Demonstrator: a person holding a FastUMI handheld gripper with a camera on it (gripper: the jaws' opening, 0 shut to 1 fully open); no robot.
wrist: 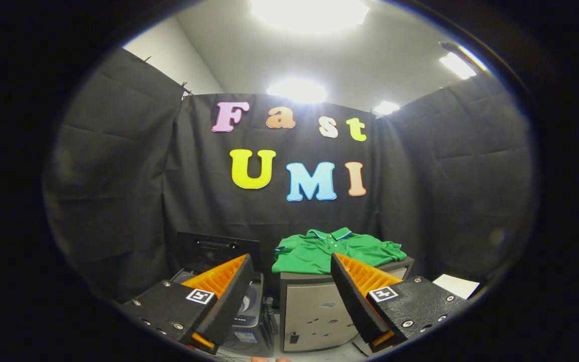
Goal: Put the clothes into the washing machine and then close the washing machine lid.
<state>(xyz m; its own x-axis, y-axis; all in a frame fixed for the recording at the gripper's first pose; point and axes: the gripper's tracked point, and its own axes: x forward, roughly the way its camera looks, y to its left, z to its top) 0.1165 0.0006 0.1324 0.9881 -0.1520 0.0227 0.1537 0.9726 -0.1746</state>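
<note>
Gripper view: fingers (292, 291) apart (empty), washer (249, 311) lid (217, 250) up.

washing machine (249, 311): mostly hidden behind one finger of the open gripper (289, 281)
cabinet (314, 311): right side hidden by the other finger

A recording booth: black cloth walls (118, 176), ceiling lights (297, 90) overhead

You see a bright green polo shirt (334, 250) with a pale-edged collar lying on a grey cabinet (314, 311), beside a grey washing machine (249, 317) with its black lid (217, 249).
</note>
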